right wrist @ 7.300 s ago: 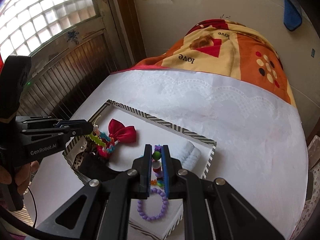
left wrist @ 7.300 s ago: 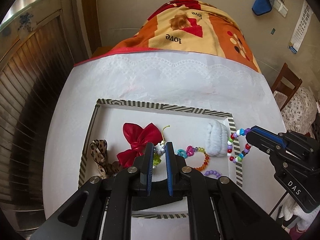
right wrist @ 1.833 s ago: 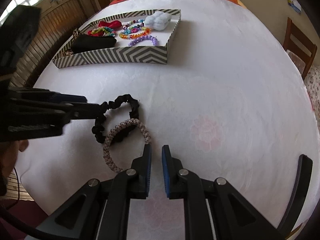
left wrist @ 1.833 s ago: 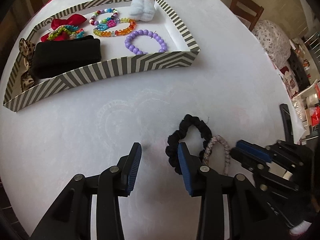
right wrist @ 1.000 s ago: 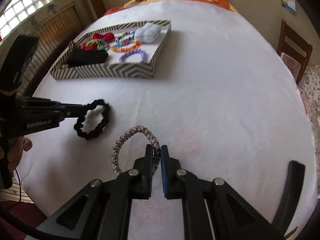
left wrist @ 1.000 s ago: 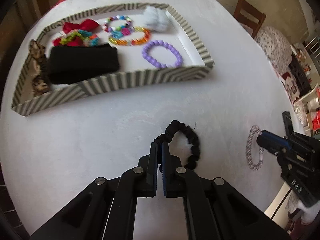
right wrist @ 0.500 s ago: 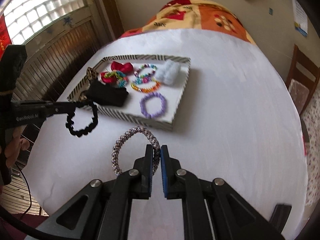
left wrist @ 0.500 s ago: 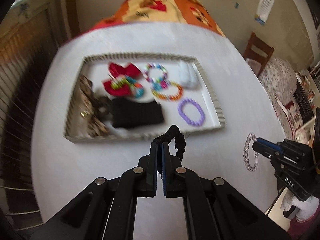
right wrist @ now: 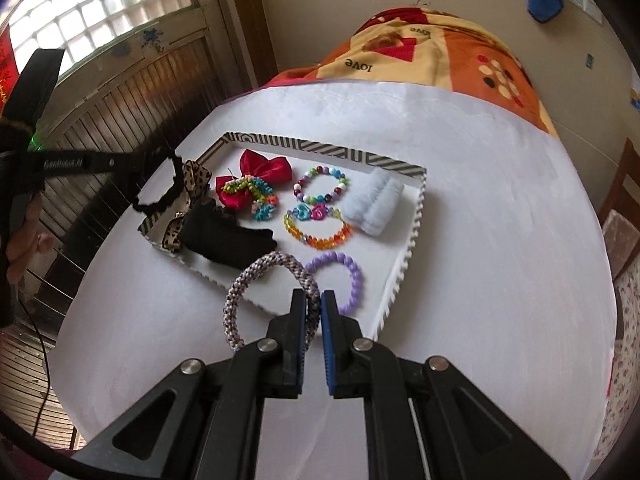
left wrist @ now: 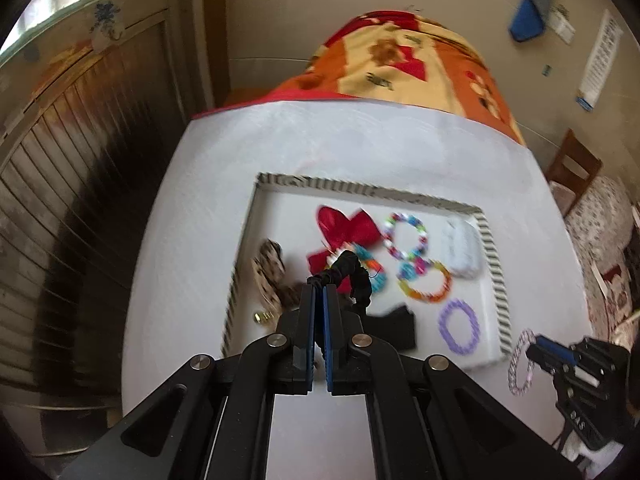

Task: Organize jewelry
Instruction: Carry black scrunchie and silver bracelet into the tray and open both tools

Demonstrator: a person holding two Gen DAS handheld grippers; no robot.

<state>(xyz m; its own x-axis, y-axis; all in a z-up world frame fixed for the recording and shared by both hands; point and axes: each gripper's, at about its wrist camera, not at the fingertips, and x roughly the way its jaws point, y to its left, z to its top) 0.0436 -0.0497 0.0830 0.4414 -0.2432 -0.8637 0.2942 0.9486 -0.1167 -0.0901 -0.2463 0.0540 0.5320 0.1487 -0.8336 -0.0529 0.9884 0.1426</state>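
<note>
A lived-in room of a home was shown. A table [right wrist: 460, 168] draped in white cloth was set against a plaster wall, with a bright orange "love" blanket [right wrist: 432, 56] heaped at its far end. Left of the table, a glass-block window [right wrist: 100, 12] above wooden panelling could be seen; to its right, a wooden chair [left wrist: 574, 168].

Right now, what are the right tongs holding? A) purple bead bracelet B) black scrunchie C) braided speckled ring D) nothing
C: the right tongs are shut on the braided speckled ring, which loops up from between them; the purple bead bracelet lies in the striped tray, and the black scrunchie hangs from the left tongs.
</note>
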